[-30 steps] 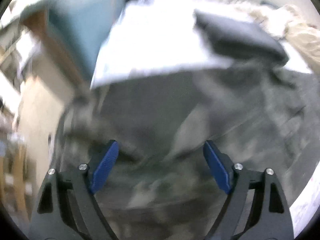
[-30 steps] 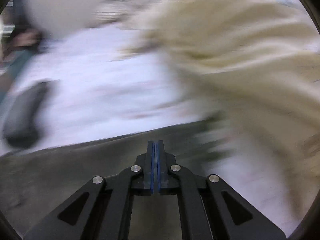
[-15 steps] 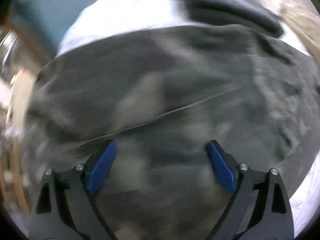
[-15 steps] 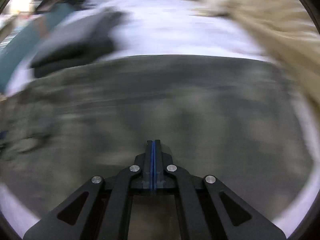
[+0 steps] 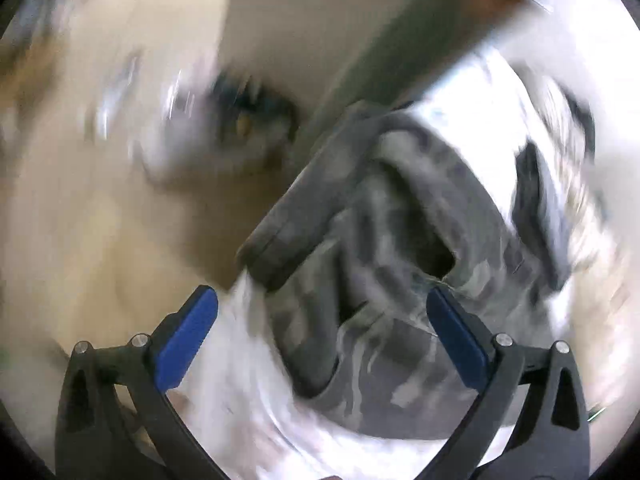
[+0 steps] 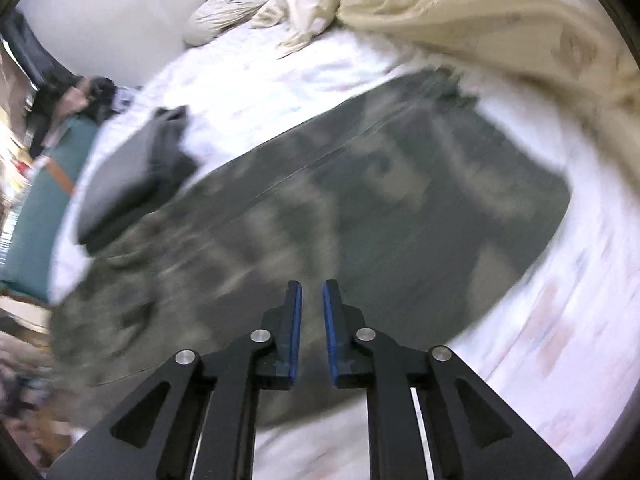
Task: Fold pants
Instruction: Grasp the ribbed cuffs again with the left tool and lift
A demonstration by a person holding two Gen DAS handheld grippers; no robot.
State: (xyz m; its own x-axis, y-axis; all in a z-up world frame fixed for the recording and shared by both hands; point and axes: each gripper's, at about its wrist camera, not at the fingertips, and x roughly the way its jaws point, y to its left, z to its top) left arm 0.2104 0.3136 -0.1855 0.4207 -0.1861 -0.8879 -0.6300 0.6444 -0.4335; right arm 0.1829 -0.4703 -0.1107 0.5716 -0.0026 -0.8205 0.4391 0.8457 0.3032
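Left gripper [image 5: 322, 340] is spread as wide as it goes and opening, nothing pinched; the fabric shows between the pads but I see no contact. Right gripper [image 6: 312, 328] is cracked a little and opening too, pads clear of the cloth, nothing held.

Pants [image 6: 360, 208], grey camo, lie on the white sheet [image 6: 560, 320] of the bed. Right wrist view shows them spread fairly flat, with one end bunched towards the left of the view. Left wrist view sits over a rumpled end [image 5: 400, 260] at the bed's edge, floor just beyond it. Can't tell waistband from hem; both views are smeared.

Risks from here, as I judge them:
- Left is right at the mattress edge. Wide jaws closing there could take sheet along with pants, so the fold would drag the bedding.
- A grab on only the top layer of that rumpled end would peel the layers apart and skew the fold.
- Cloth at the edge may slide off towards the floor if nudged rather than pinched.
- Right jaws are too narrow for a thick bunch as they stand; they'd push the cloth and wrinkle the flat part.
- Dark folded item [image 6: 132, 184] touches the pants' far side; a sweep could catch it.
- Cream blanket [image 6: 500, 32] crowds the other end.
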